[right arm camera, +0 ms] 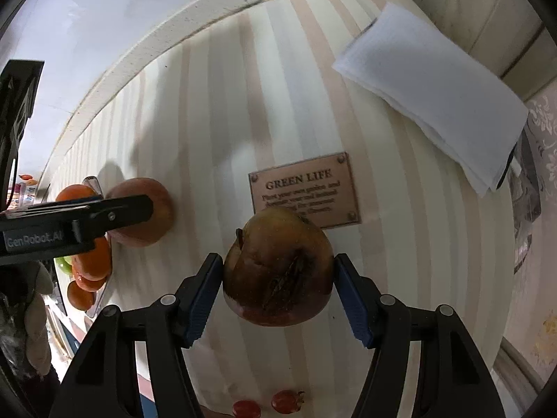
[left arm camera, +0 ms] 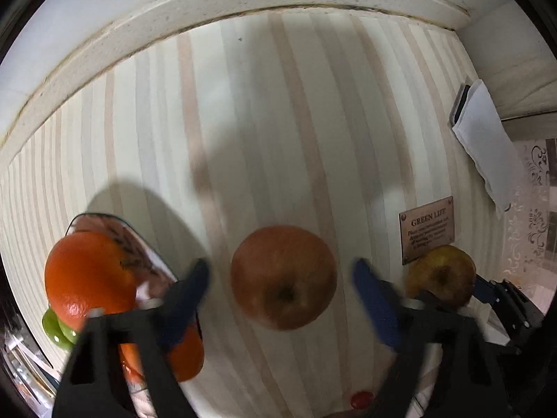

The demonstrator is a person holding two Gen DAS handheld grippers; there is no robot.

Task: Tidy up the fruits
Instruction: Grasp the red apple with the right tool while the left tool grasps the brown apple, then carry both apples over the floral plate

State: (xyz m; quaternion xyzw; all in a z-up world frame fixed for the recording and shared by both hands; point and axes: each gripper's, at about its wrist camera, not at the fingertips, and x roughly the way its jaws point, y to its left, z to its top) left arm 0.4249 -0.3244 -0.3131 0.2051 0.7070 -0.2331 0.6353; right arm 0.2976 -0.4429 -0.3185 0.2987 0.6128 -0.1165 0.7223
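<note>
A red apple (left arm camera: 283, 277) lies on the striped tabletop (left arm camera: 278, 122). My left gripper (left arm camera: 282, 267) points down over it, open, one blue finger on each side with a narrow gap to the skin. My right gripper (right arm camera: 278, 261) is shut on a yellow-brown bruised apple (right arm camera: 278, 268), both pads pressing its sides. In the left wrist view that apple (left arm camera: 440, 275) is at the right. A tray (left arm camera: 139, 244) at the left holds oranges (left arm camera: 88, 275) and a green fruit (left arm camera: 59, 327). In the right wrist view the red apple (right arm camera: 146, 209) sits next to the tray's oranges (right arm camera: 92, 261).
A GREEN LIFE plaque (right arm camera: 304, 191) is fixed to the tabletop behind the bruised apple. Folded white napkins (right arm camera: 435, 97) lie at the back right. Two small red fruits (right arm camera: 287, 400) sit near the front edge. A raised cream ledge (left arm camera: 174, 10) borders the far side.
</note>
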